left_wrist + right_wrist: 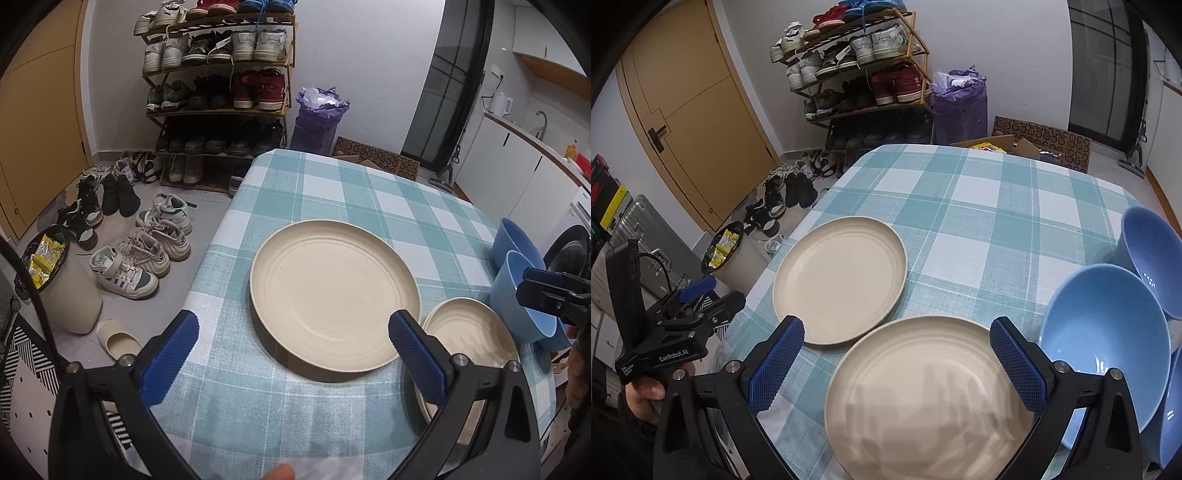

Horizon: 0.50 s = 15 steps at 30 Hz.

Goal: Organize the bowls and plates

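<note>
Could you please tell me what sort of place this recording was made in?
Probably a small apartment's entry and kitchen area: a loaded shoe rack beside the door, a checked-cloth table and a washing machine under the counter.

Behind my table's teal-and-white checked cloth (332, 192) stands a wooden shoe rack (218, 92) packed with sneakers, and a purple bag (317, 122) sits just beside it. More shoes (140, 254) lie scattered on the floor near a pale bin (70, 295) holding yellow wrappers. I can see a tan door (694, 122), a flattened patterned cardboard box (1045, 142) and a white kettle (500, 103) on the counter.
</note>
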Available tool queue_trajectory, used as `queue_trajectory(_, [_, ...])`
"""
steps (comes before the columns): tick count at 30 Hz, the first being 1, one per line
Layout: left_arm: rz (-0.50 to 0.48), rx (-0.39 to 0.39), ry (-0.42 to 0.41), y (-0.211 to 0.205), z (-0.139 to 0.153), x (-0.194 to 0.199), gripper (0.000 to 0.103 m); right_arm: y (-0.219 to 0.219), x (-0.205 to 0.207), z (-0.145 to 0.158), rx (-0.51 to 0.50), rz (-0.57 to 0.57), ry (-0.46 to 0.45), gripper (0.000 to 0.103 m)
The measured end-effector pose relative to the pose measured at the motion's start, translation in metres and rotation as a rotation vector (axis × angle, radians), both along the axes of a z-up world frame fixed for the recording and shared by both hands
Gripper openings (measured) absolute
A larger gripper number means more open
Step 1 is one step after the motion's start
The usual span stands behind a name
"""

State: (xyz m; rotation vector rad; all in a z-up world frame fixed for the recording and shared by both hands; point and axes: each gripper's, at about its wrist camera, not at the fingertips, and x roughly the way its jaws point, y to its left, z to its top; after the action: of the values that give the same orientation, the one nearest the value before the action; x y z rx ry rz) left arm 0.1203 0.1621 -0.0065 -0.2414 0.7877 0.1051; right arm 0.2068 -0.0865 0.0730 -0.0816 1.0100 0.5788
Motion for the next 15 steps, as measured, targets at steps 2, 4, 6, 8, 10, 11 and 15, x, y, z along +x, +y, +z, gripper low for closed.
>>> queue_trajectory(2, [0.006, 0.008, 0.007, 0.002, -0.003, 0.004, 0.103, 0.006, 0.005, -0.003, -0.004, 0.003, 0.005, 0.102])
queue_trajectory(4, [0.016, 0.001, 0.012, 0.005, -0.006, 0.008, 0.103, 0.012, 0.009, -0.006, -0.011, 0.005, 0.011, 0.102])
queue_trajectory(6, [0.024, -0.007, 0.018, 0.009, -0.009, 0.012, 0.103, 0.016, 0.014, -0.01, -0.015, 0.004, 0.022, 0.102])
queue_trajectory(8, [0.028, -0.006, 0.026, 0.012, -0.012, 0.016, 0.103, 0.021, 0.019, -0.014, -0.016, 0.005, 0.033, 0.102])
queue_trajectory(10, [0.028, -0.002, 0.031, 0.013, -0.015, 0.019, 0.103, 0.025, 0.024, -0.019, -0.022, 0.007, 0.042, 0.102])
queue_trajectory(11, [0.029, 0.002, 0.034, 0.014, -0.016, 0.021, 0.103, 0.028, 0.026, -0.021, -0.025, 0.009, 0.046, 0.102])
queue_trajectory(15, [0.03, 0.011, 0.047, 0.016, -0.021, 0.029, 0.103, 0.035, 0.035, -0.031, -0.035, 0.008, 0.064, 0.102])
